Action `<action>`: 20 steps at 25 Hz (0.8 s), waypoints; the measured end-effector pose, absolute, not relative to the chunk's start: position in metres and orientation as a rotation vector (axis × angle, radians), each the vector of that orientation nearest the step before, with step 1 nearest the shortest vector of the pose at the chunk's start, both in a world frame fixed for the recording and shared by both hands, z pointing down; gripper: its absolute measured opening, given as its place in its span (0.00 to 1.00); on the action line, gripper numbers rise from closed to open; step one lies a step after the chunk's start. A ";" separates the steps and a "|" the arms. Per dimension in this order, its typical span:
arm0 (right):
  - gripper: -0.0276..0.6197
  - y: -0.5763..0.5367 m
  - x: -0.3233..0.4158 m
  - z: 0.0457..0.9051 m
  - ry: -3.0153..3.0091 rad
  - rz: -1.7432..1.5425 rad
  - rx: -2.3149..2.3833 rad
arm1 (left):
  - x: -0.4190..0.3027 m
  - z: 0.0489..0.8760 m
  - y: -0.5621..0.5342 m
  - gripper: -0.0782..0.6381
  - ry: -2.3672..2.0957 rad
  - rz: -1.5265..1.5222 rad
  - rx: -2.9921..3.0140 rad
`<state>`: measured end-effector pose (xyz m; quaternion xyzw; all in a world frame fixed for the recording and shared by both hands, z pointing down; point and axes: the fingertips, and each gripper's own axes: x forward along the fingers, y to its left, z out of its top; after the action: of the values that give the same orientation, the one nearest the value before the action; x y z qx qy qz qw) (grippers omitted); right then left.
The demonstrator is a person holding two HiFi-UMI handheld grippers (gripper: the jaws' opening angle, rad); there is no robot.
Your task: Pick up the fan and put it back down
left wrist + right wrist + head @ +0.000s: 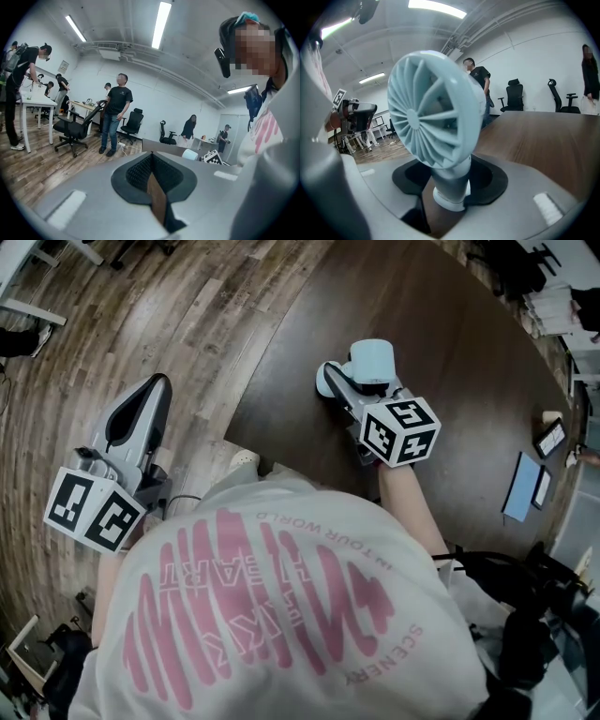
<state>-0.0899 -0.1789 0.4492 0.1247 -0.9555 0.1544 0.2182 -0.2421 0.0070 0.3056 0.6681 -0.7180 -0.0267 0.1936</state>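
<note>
A pale blue fan [373, 362] with a round ribbed head [433, 110] stands upright between the jaws of my right gripper [343, 390], which is shut on its stem [450, 187]. The fan hangs low over the near left part of the dark wooden table [450, 352]. I cannot tell whether its base touches the wood. My left gripper [150, 399] is off to the left over the plank floor, away from the table. Its dark pads [140, 171] meet at the tips with nothing between them.
A blue notebook [520, 486] and a phone [550, 437] lie near the table's far right edge. Several people, office chairs [75, 129] and white desks stand across the room to the left. The table's rounded edge [246, 381] runs between the two grippers.
</note>
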 end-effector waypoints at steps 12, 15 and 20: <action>0.37 -0.180 -0.086 0.466 -2.603 0.421 0.320 | -0.232 0.308 0.009 0.13 -2.023 -0.048 1.860; 0.37 -0.179 -0.087 0.467 -2.605 0.432 0.317 | -0.233 0.307 0.010 0.13 -2.026 -0.048 1.858; 0.37 -0.177 -0.091 0.465 -2.610 0.436 0.310 | -0.234 0.307 0.014 0.13 -2.024 -0.047 1.855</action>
<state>-0.0908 -0.1767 0.4653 0.1132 -0.9519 0.1591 0.2363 -0.2337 0.0140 0.3072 0.6623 -0.7227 -0.0166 0.1967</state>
